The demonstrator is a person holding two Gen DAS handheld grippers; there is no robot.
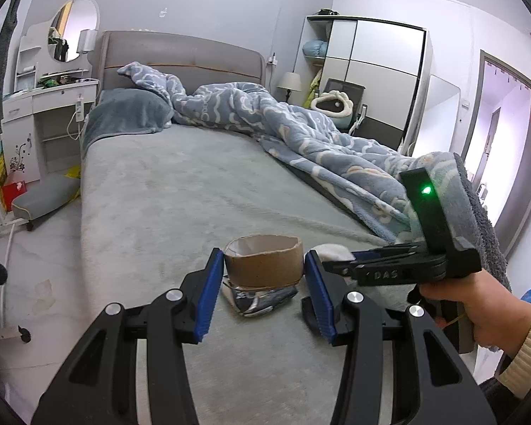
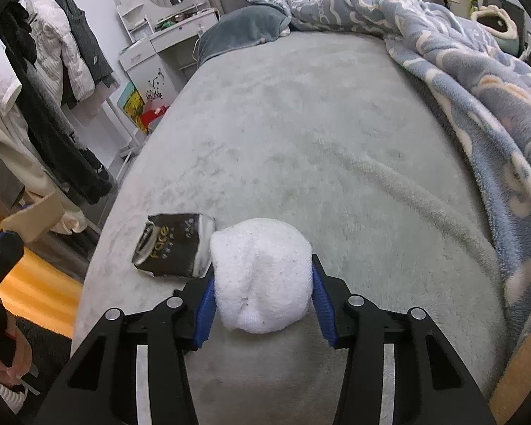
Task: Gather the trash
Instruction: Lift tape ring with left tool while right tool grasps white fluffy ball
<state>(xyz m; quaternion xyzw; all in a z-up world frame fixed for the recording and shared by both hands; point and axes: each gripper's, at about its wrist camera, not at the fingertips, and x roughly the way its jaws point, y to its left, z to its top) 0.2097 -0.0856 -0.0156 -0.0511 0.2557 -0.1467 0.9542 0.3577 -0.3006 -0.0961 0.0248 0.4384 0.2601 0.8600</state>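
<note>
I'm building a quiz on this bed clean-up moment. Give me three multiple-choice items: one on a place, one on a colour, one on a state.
1. Where does the black packet lie?
A. On the bed sheet
B. On the floor
C. On the dresser

2. What colour is the wad held by the right tool?
A. Brown
B. White
C. Black

3. What state is the left tool in?
A. Hanging open over bare sheet
B. Shut on the blanket
C. Shut on the cardboard ring

Answers:
1. A, it rests flat on the grey sheet beside the white wad.
2. B, the right wrist view shows it white.
3. C, both blue pads touch the ring's sides.
</note>
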